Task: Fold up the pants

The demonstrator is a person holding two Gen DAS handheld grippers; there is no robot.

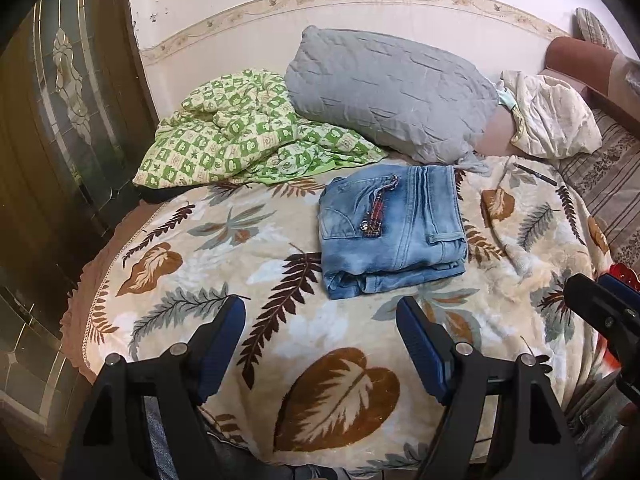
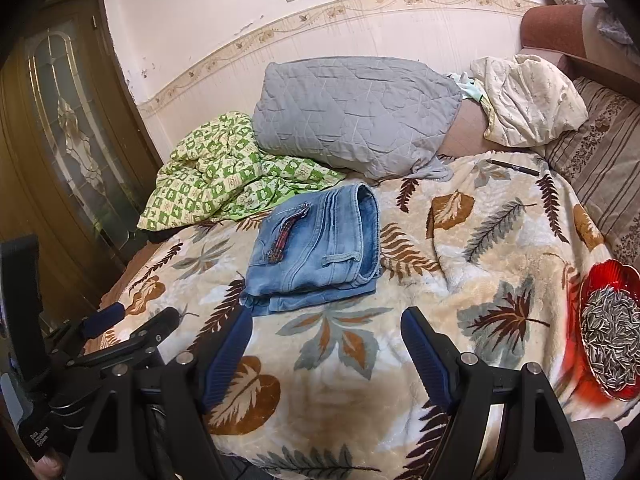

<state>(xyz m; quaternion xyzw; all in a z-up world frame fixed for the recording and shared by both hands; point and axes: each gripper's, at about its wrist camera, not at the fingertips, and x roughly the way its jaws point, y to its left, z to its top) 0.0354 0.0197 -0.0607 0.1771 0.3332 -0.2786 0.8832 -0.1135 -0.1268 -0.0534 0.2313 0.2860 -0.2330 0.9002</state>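
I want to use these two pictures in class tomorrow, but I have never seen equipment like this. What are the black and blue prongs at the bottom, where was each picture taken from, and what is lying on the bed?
The prongs are hand-held grippers: a person carries one in each hand, and a wide-angle camera on each looks forward along its two fingers. One picture comes from the left gripper, the other from the right gripper. Both are open and hold nothing.

On the leaf-patterned blanket lie light blue jeans, already folded into a compact stack. Behind them are a grey quilted pillow, a crumpled green checked cloth and a cream pillow. A dark pen lies near the far edge, and a red dish of sunflower seeds sits at the right.
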